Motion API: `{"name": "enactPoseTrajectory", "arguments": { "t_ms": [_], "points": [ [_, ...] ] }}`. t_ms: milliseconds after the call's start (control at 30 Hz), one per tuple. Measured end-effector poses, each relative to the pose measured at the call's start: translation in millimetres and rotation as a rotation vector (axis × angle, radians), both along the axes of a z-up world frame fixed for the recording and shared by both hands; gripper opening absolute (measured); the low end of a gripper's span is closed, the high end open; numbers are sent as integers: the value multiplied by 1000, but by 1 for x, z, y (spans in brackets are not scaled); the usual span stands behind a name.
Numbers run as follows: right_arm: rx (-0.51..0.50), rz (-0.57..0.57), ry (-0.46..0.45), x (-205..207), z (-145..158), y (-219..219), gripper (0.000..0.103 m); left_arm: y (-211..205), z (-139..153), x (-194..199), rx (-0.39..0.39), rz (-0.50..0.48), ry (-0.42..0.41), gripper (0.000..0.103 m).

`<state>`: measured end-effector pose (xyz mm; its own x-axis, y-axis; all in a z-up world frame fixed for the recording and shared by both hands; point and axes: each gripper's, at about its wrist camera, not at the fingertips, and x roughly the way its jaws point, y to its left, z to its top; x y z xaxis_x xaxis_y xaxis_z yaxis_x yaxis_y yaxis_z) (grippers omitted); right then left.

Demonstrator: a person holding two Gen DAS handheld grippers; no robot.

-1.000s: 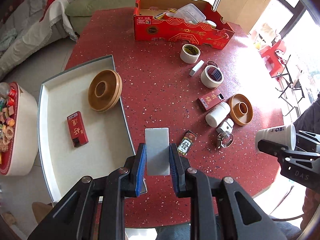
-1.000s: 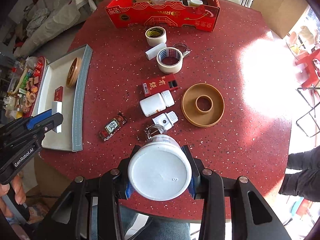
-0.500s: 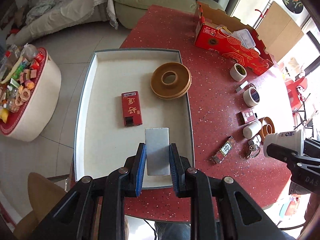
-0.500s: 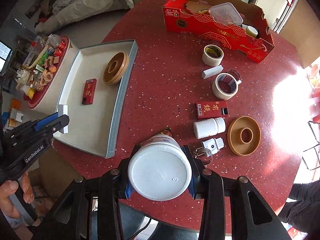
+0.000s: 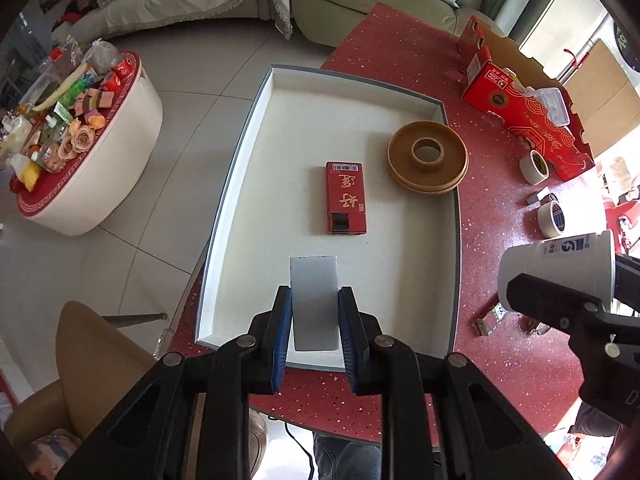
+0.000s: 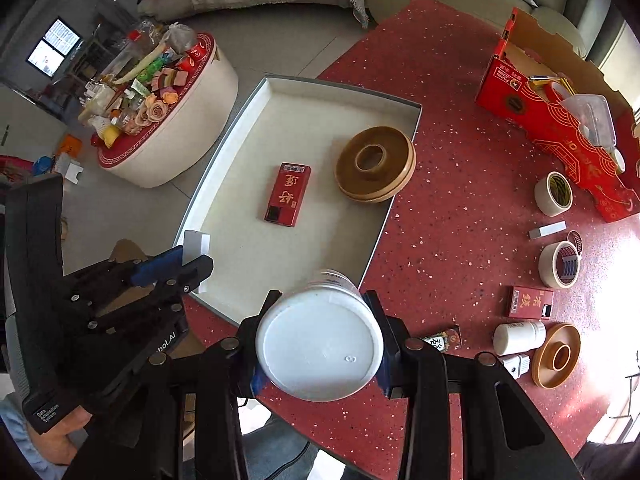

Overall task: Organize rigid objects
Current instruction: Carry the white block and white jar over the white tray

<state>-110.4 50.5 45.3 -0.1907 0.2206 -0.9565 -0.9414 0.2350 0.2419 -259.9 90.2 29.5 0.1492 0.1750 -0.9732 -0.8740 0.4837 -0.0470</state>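
Observation:
My left gripper [image 5: 314, 328] is shut on a flat grey block [image 5: 314, 300], held over the near end of the white tray [image 5: 256, 128]. In the tray lie a red box [image 5: 346, 198] and a brown ring dish [image 5: 427, 158]. My right gripper [image 6: 320, 340] is shut on a white jar [image 6: 320, 344], seen from its bottom, hanging over the tray's near right corner [image 6: 372, 256]. The right wrist view shows the left gripper [image 6: 176, 266] at the lower left with the grey block [image 6: 195, 246]. The jar [image 5: 556, 272] appears at the right of the left wrist view.
On the red table [image 6: 460, 200] lie tape rolls [image 6: 554, 194], a small white block [image 6: 547, 230], a second red box [image 6: 530, 302], a white bottle [image 6: 518, 336], another brown ring dish [image 6: 558, 356] and a sachet [image 6: 442, 338]. A red carton [image 6: 560, 120] stands far right. A round side table [image 5: 80, 152] stands left.
Both grippers have swung left from over the table to over the tray, rolling as they went. Each keeps its grip: the left on the grey block, the right on the white jar.

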Motion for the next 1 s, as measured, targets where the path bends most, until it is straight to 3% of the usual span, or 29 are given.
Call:
{"name": "enactPoseTrajectory", "arguments": {
  "t_ms": [1000],
  "points": [
    [-64, 1, 36, 6, -50, 67, 42, 23, -52, 28, -67, -27, 79, 25]
  ]
}}
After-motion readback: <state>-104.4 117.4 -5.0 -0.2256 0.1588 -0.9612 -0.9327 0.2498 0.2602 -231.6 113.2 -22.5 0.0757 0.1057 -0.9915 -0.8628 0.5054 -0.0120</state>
